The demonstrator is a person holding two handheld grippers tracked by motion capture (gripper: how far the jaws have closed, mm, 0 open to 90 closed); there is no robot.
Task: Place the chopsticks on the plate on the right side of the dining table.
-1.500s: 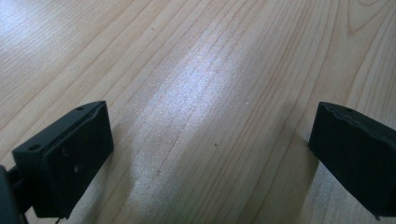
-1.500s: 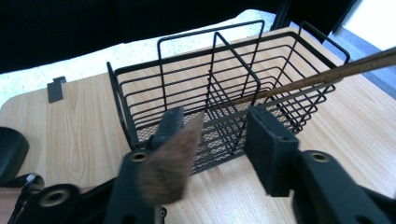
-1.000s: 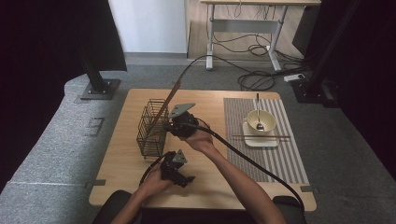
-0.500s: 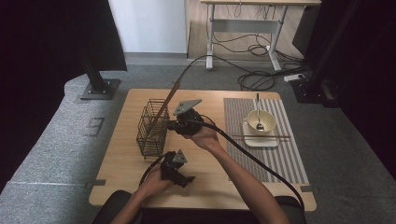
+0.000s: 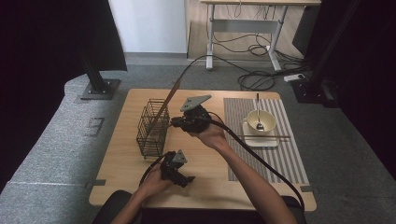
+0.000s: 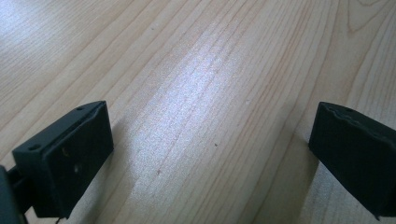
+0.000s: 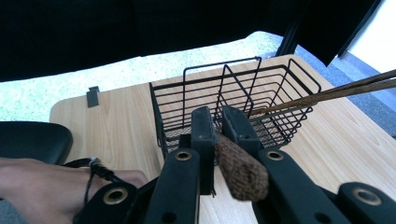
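Note:
My right gripper (image 5: 176,123) hovers just right of a black wire basket (image 5: 152,128) on the wooden table (image 5: 126,177). In the right gripper view the gripper (image 7: 217,117) is shut on a brown wooden utensil handle (image 7: 239,170), whose thick end points back at the camera. Long wooden chopsticks (image 7: 327,93) lean out of the basket (image 7: 233,98); in the high view these chopsticks (image 5: 167,103) slant up toward the far side. My left gripper (image 5: 186,178) rests near the table's front edge. In its own view the left gripper (image 6: 210,149) is open over bare wood.
A striped placemat (image 5: 289,158) covers the table's right side. On it stand a white plate (image 5: 259,140), a cream bowl (image 5: 267,120) with a spoon (image 5: 258,107), and one chopstick (image 5: 280,136) across the plate. Cables trail from both grippers.
My right gripper has drifted slightly right and farther from me beside the basket, still shut on the handle. The left gripper has stayed put.

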